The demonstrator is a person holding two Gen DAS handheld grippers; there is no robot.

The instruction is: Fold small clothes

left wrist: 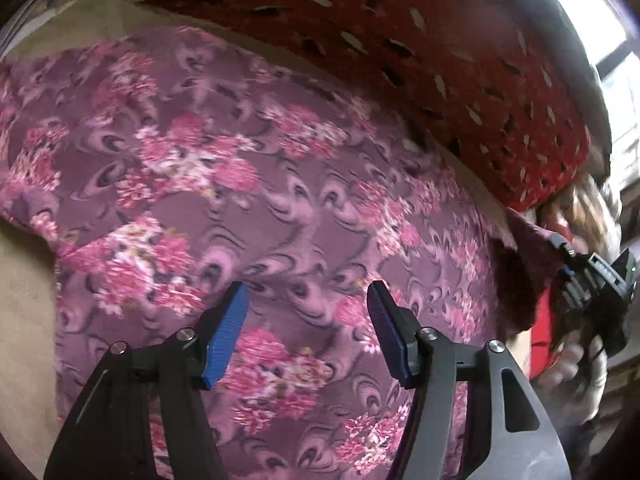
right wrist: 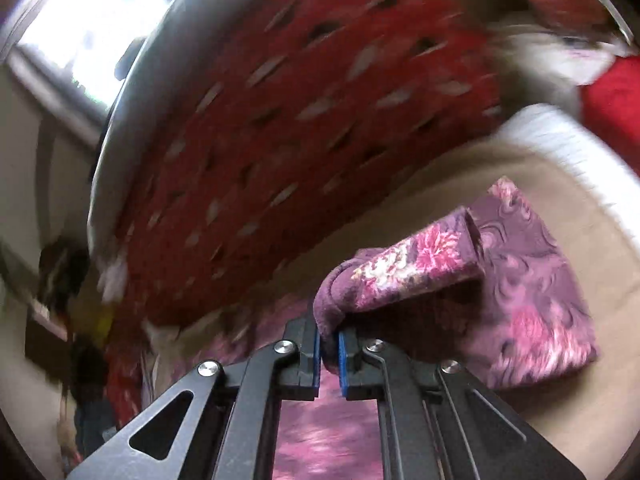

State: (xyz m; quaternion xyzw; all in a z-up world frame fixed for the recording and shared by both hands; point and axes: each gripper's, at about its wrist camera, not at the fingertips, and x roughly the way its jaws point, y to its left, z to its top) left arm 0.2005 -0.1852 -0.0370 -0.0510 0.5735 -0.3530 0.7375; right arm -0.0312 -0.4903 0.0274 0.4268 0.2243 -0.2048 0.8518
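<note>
While my left gripper (left wrist: 306, 300) hangs above the purple fleece garment printed with pink flowers (left wrist: 248, 184), its blue-padded jaws stand well apart with nothing between them. That cloth lies spread over a beige sheet (left wrist: 24, 320) and fills most of the left wrist view. Beyond it, along the top, lies a red blanket with pale and dark leaf-shaped marks (left wrist: 420, 40). At the right edge my right gripper (left wrist: 560, 248) shows as a dark, blurred shape at the garment's raised edge, with a hand (left wrist: 576, 360) on its handle; from here I cannot tell how its jaws stand.

From the right wrist view, my right gripper (right wrist: 329, 346) is clamped narrow on a bunched edge of the same flowered garment (right wrist: 532, 280). The pinched part is lifted and rolled over, showing its plain plum underside, while the rest lies on the beige sheet (right wrist: 580, 420) to the right. More pink cloth shows, blurred, below between the gripper's arms. The red blanket (right wrist: 300, 128) rises behind, and a bright window (right wrist: 92, 28) sits at the upper left. Much of this view is smeared.
</note>
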